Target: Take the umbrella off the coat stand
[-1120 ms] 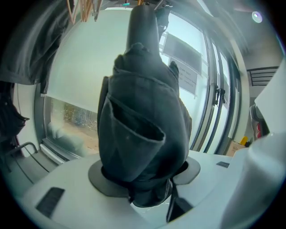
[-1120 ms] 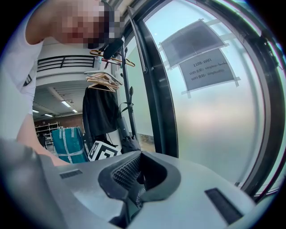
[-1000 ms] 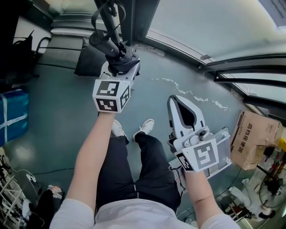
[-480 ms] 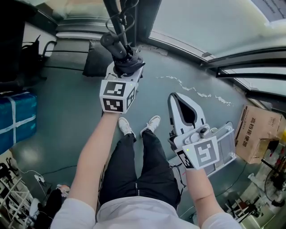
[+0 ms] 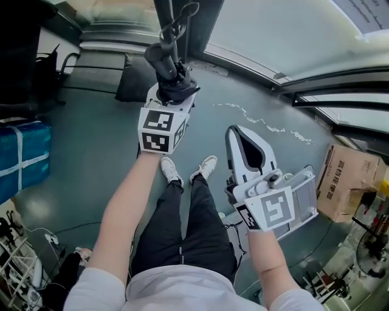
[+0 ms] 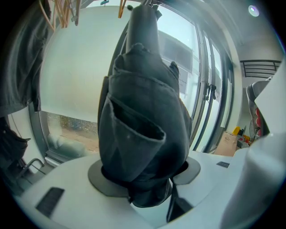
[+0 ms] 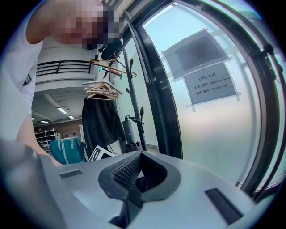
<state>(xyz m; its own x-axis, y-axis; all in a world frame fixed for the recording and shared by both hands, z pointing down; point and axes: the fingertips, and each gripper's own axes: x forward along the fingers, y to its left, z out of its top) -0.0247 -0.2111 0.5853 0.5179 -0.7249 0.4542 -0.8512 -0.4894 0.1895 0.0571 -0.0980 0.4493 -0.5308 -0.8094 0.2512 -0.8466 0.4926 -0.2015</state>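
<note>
Both grippers were raised, the umbrella (image 5: 164,61) lifted with them. Right gripper (image 5: 234,135), nearer, is empty with jaws pressed together; left gripper (image 5: 172,91) is clamped on the one folded umbrella, strap beside the one coat stand (image 5: 163,9). Unhooking is judged in hand; next the strap must be lifted clear.

Office or lab entrance: glazed doors (image 7: 214,143), WiFi notice (image 7: 210,85), cardboard box (image 5: 343,182).

Grey-green floor (image 5: 91,158), frosted glass wall (image 5: 273,36)
</note>
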